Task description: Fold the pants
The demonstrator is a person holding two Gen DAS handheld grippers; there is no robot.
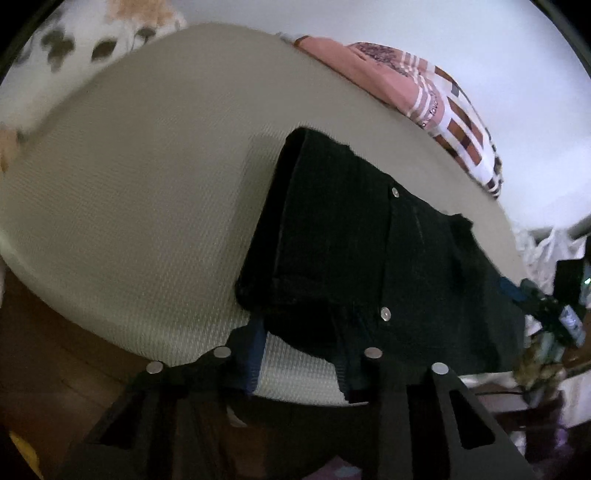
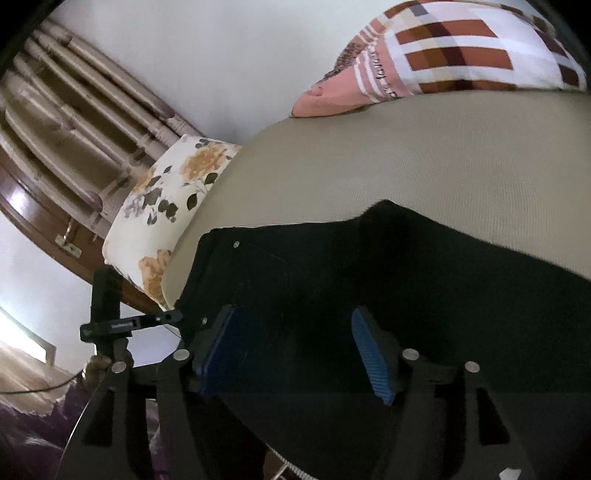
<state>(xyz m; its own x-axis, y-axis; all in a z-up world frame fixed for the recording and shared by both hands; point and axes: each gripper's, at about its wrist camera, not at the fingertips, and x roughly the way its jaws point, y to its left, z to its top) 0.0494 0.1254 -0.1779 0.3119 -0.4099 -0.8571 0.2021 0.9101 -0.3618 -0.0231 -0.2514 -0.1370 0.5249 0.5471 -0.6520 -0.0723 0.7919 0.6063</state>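
Black pants point(image 1: 354, 251) lie folded on the beige mattress point(image 1: 147, 177), near its front edge, with metal rivets showing. My left gripper point(image 1: 301, 354) is open just in front of the pants' near edge; its blue pads point(image 1: 255, 363) stand apart and hold nothing. In the right wrist view the pants point(image 2: 406, 277) fill the lower middle. My right gripper point(image 2: 295, 354) is open over the dark fabric, blue pads point(image 2: 371, 356) wide apart, with nothing pinched between them. The right gripper also shows at the left wrist view's right edge point(image 1: 543, 306).
A pink and checked pillow point(image 1: 424, 92) lies at the mattress's far side. A floral pillow point(image 2: 166, 206) sits at the mattress end, by a wooden bed frame point(image 2: 44, 229). White wall point(image 1: 443, 29) behind. Clutter lies beside the bed point(image 1: 546, 354).
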